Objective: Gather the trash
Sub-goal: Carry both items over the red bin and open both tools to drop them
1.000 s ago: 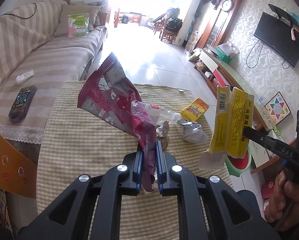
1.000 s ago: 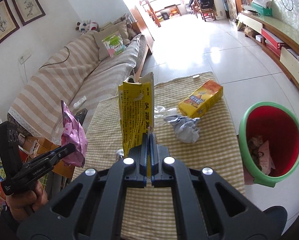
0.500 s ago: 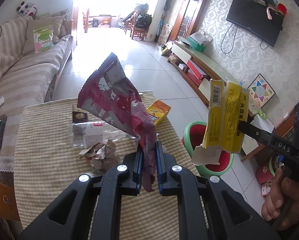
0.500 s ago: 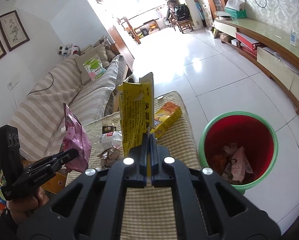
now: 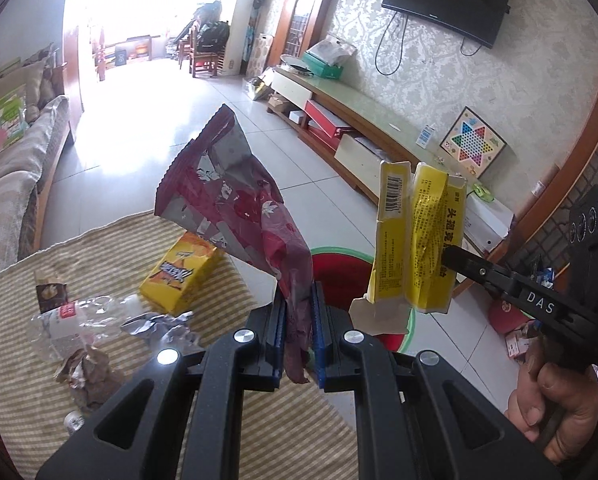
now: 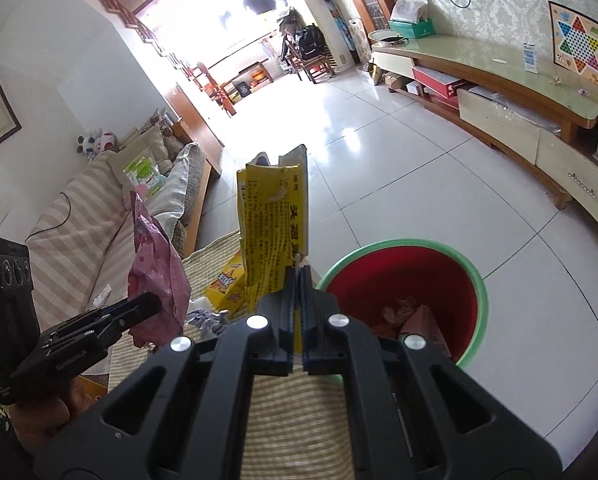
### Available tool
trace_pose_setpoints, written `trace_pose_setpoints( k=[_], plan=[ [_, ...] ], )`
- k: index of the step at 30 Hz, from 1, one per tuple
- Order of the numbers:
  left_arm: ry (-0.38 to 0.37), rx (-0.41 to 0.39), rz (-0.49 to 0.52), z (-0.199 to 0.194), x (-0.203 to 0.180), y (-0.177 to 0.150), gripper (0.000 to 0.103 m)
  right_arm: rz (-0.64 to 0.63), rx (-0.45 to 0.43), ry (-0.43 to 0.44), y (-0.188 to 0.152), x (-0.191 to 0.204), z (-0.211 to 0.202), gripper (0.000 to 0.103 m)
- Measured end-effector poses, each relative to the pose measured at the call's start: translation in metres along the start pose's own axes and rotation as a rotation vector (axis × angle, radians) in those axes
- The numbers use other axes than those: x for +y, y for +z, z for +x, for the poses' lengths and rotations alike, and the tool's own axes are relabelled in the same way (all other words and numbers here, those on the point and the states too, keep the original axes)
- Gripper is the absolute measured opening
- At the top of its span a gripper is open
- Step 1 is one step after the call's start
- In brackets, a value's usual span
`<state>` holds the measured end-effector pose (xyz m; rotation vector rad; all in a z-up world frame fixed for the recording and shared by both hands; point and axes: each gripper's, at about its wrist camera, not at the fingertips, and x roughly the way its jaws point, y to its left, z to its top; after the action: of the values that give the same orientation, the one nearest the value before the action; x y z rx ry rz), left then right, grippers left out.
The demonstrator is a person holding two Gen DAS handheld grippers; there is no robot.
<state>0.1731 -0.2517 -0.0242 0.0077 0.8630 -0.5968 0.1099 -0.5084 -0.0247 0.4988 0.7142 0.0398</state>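
1. Between the blue pads of my left gripper I am pinching the crumpled lower end of a dark red snack bag; its jaws are clamped tight on it, and the bag is standing up and fanning open above them.
2. Between the fingers of my right gripper I am gripping a flattened yellow carton, jaws squeezed together on its lower edge, the carton rising upright with its torn top flaps open.
3. Seen from the left wrist, my right hand is holding that gripper out to the right, with the yellow carton hanging in the air above the bin.
4. Just beyond both grippers, a red bin with a green rim is standing on the white tiled floor, right beside the table's edge, with some scraps of paper lying inside.
5. Under my left gripper a table with a striped beige cloth is carrying more rubbish: a yellow box lying flat, a crushed clear plastic bottle, crumpled silver foil and a brownish wrapper, all close together.
6. Farther left, a striped sofa is running along the wall.
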Motion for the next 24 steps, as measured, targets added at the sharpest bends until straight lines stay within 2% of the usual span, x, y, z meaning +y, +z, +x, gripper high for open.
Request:
trace_pose_setpoints(
  k=[8,13,24],
  plan=[
    [-0.061,0.064,0.045,0.048,-0.033,0.01,0.009,0.059,-0.018,-0.068,0.01,-0.049,-0.001,0.003],
    [-0.146,0.127,0.054,0.077,-0.045,0.012,0.009,0.079,-0.022,-0.096,0.014,-0.071,0.001,0.003],
    [-0.254,0.216,0.025,0.113,-0.063,0.008,0.009,0.105,-0.012,-0.116,0.012,-0.092,0.008,0.003]
  ],
)
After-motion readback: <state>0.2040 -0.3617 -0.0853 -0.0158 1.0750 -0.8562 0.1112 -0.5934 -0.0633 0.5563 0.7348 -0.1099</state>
